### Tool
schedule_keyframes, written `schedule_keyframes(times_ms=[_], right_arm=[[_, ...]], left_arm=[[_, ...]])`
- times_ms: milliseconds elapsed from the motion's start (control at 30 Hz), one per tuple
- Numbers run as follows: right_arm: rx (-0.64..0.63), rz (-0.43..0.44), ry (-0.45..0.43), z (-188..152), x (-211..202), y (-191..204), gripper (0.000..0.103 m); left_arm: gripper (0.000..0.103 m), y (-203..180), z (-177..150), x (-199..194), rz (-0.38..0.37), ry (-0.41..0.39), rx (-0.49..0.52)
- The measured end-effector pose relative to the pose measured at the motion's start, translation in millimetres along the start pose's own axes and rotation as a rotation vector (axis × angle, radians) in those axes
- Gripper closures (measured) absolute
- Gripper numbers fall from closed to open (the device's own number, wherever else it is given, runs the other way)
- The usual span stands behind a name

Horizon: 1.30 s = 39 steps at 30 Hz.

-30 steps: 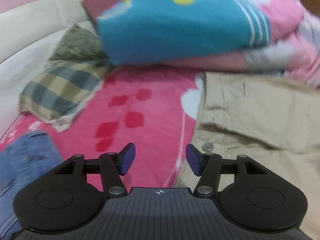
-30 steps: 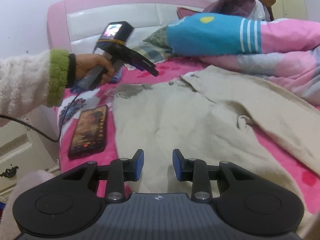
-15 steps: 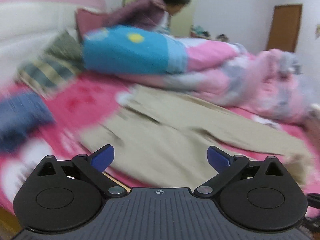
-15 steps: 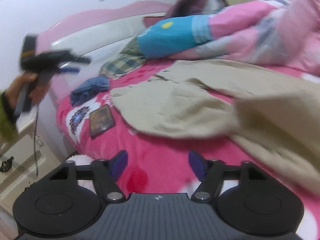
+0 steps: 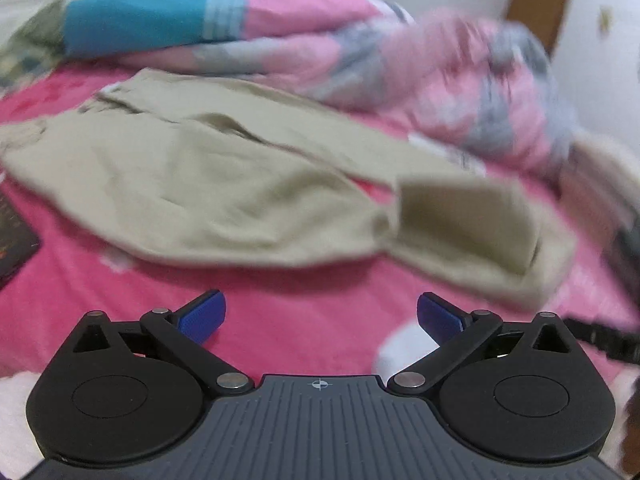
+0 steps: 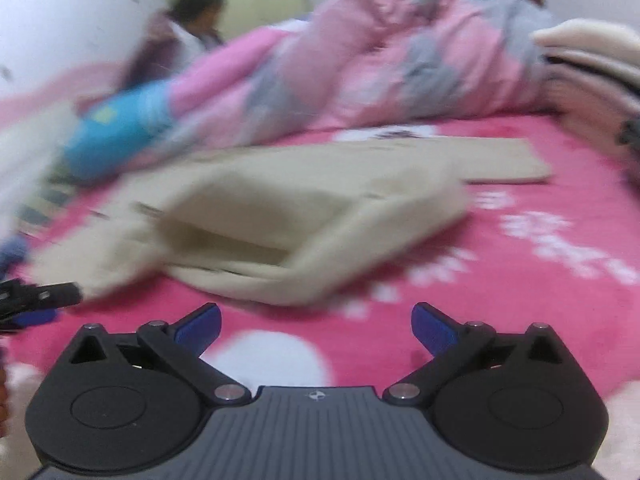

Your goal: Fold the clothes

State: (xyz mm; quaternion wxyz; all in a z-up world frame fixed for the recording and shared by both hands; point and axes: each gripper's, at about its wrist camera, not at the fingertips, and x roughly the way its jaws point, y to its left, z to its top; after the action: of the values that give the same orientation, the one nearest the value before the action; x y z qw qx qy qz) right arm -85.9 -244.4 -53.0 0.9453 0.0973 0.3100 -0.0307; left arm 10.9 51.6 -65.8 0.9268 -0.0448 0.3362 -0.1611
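My left gripper with fingers spread wide and empty, my right gripper likewise released, beige trousers lying rumpled on the pink bed just beyond both, pink quilt heaped at the far side.

Both wrist views look low across the bed, sharing the beige trousers.

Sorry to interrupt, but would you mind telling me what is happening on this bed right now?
A person is folding clothes with a pair of handheld tongs. Beige trousers lie spread on the pink bedsheet, one leg end doubled over. The left tongs and right tongs are both open and empty, held above the sheet just short of the trousers. A bunched pink and grey duvet lies behind. The pictures are motion-blurred.
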Motion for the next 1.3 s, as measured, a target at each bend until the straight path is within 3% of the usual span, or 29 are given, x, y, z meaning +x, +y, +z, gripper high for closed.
schedule_keyframes(times_ms=[67, 133, 233, 400, 833, 1067, 1300], right_arm=[[-0.021, -0.042, 0.037, -8, 17, -2, 0.000], [-0.069, -0.082, 0.038, -17, 29, 2, 0.000], [-0.116, -0.116, 0.024, -20, 30, 10, 0.000], [-0.083, -0.082, 0.033, -18, 27, 3, 0.000], [-0.083, -0.088, 0.108, -9, 27, 5, 0.000], [-0.087, -0.096, 0.105, -11, 27, 7, 0.000], [-0.109, -0.067, 0.100, -10, 26, 4, 0.000]], left_arm=[[0.000, -21, -12, 15, 0.088, 0.031, 0.052], [0.000, -36, -21, 21, 0.183, 0.007, 0.103], [0.000, -42, -25, 17, 0.243, -0.019, 0.089], [0.000, -35, -22, 19, 0.222, 0.004, 0.048], [0.000, -36, -18, 22, 0.203, 0.034, 0.002], [0.000, -38, -16, 23, 0.220, 0.050, 0.000], [0.000, -39, -16, 19, 0.218, 0.011, 0.023]])
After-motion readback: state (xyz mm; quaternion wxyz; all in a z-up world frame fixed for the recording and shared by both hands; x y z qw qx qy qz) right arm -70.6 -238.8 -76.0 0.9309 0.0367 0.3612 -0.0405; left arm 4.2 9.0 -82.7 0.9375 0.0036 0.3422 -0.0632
